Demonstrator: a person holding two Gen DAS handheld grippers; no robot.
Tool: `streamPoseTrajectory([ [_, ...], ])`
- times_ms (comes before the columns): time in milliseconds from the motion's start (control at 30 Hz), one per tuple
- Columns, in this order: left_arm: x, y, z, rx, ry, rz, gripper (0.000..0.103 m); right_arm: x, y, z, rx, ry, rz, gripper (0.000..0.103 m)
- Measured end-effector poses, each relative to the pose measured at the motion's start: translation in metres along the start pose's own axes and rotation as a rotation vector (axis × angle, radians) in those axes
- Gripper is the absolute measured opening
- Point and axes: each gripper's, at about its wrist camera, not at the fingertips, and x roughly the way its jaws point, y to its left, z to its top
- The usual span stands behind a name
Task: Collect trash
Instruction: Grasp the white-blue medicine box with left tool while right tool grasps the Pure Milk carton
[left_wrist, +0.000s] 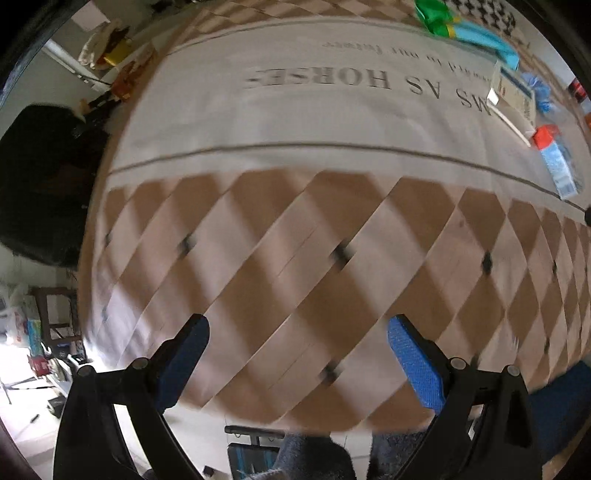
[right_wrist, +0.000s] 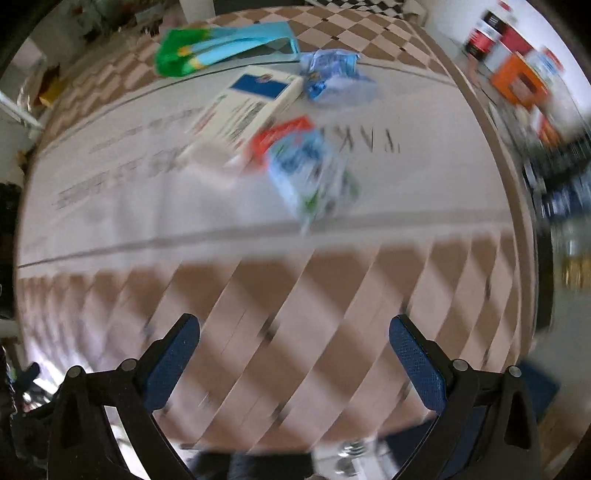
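1. We see the left gripper (left_wrist: 295, 332) fingers spread, empty, over the tablecloth (left_wrist: 295, 122).
2. We see the right gripper (right_wrist: 293, 332) spread, empty too.
3. Blue-white carton (right_wrist: 310, 177) lies ahead of our right fingers, touching the white box (right_wrist: 247, 110); crumpled blue wrapper (right_wrist: 332, 74) and green-blue bag (right_wrist: 221, 48) lie beyond.

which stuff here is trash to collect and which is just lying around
Job:
- blue carton with red top
- white box
- crumpled blue wrapper
- green and blue bag, probably for the trash
- both grippers, left and right, open and empty

Lying about:
- tablecloth
- orange box, off the table
- black chair
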Motion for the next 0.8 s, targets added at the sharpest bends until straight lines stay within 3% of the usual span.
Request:
streamPoseTrajectory([
  [233, 0.012, -0.03, 0.042, 0.011, 0.065, 0.056, 0.099, 0.048, 0.002, 0.069, -0.164, 0.054, -0.015, 0.102],
  [267, 0.01, -0.037, 0.048, 0.022, 0.065, 0.063, 0.099, 0.052, 0.003, 0.074, -0.173, 0.06, -0.005, 0.098],
  [333, 0.005, -0.051, 0.06, 0.051, 0.056, 0.068, 0.099, 0.06, 0.003, 0.081, -0.189, 0.084, 0.038, 0.077],
  [400, -0.004, -0.068, 0.076, 0.092, 0.035, 0.065, 0.099, 0.062, -0.001, 0.086, -0.182, 0.087, 0.068, 0.065],
  [433, -0.01, -0.08, 0.087, 0.121, 0.019, 0.06, 0.099, 0.059, -0.007, 0.088, -0.171, 0.076, 0.076, 0.055],
  [567, -0.031, -0.135, 0.13, 0.237, -0.026, 0.0, 0.099, 0.059, -0.052, 0.101, -0.027, 0.087, 0.137, 0.055],
  [800, -0.04, -0.224, 0.184, 0.428, -0.032, -0.083, 0.099, 0.058, -0.142, 0.115, 0.226, 0.087, 0.118, 0.055],
])
